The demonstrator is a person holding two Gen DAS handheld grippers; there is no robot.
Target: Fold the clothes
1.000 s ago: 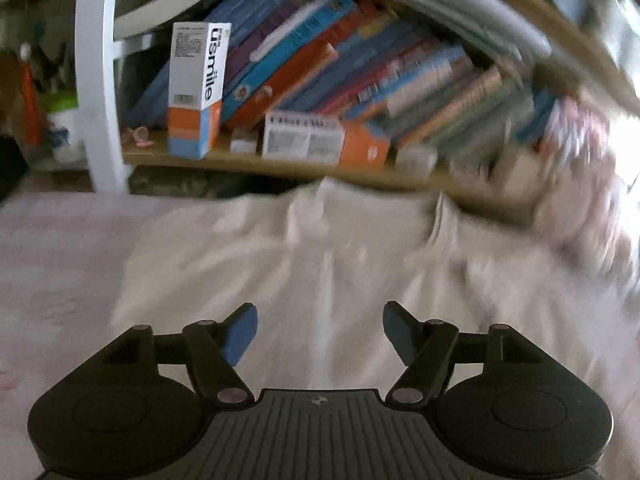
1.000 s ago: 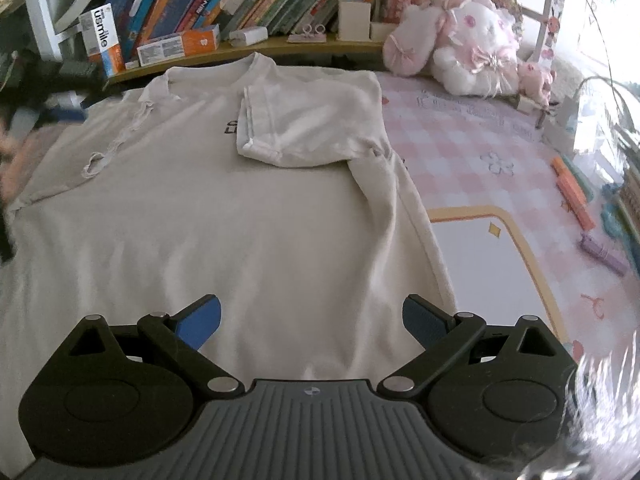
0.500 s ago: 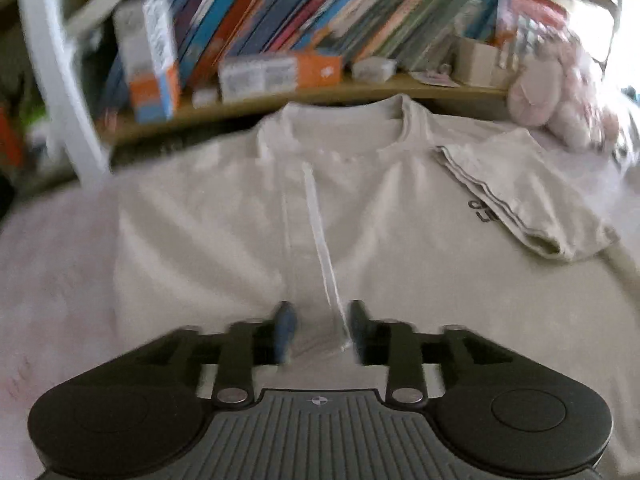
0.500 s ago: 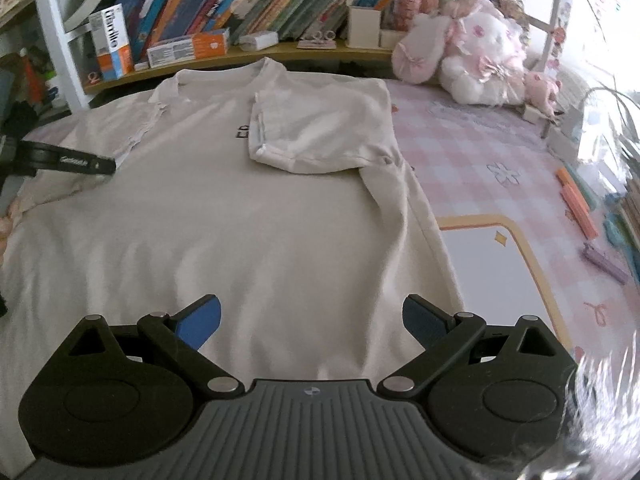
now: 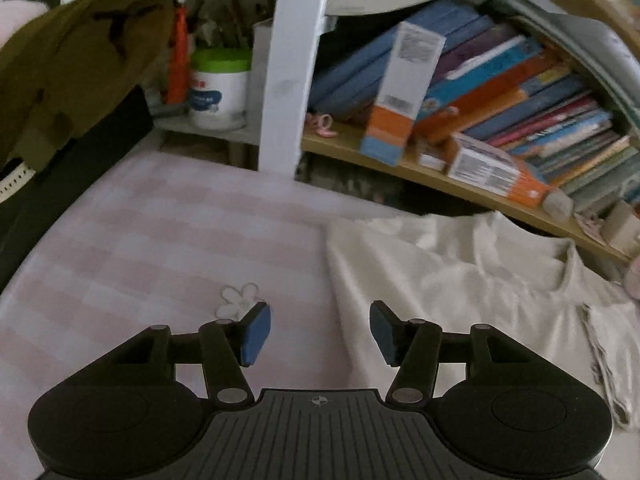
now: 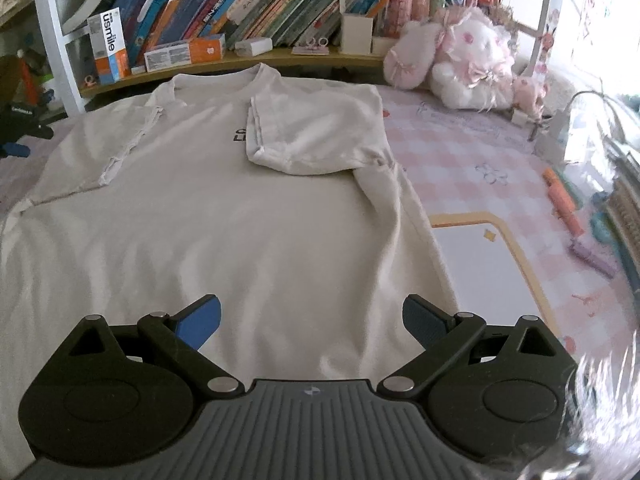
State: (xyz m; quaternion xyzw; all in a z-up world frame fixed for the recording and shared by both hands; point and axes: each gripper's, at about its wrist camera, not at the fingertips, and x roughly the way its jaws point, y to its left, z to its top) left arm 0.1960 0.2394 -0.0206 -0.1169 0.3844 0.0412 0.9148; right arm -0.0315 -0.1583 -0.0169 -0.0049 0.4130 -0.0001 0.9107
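Observation:
A cream T-shirt (image 6: 208,208) lies flat on the pink checked bed cover, collar toward the bookshelf. Both sleeves are folded inward onto its front: the right sleeve (image 6: 316,132) and the left sleeve (image 6: 120,140). My right gripper (image 6: 312,320) is open and empty above the shirt's lower hem. My left gripper (image 5: 320,332) is open and empty over the bare cover, just left of the shirt's shoulder edge (image 5: 440,280). The left gripper also shows at the far left of the right wrist view (image 6: 16,136).
A bookshelf (image 6: 240,56) with books and boxes runs along the far edge, with a white post (image 5: 292,64). Plush toys (image 6: 464,56) sit at the back right. A white board (image 6: 492,276) and pens (image 6: 564,204) lie right of the shirt. Dark clothing (image 5: 68,64) hangs at left.
My left gripper was shut on the left sleeve half a second ago; it has let go, opened and swung left off the shirt. The sleeve now lies folded inward. The right gripper barely moved.

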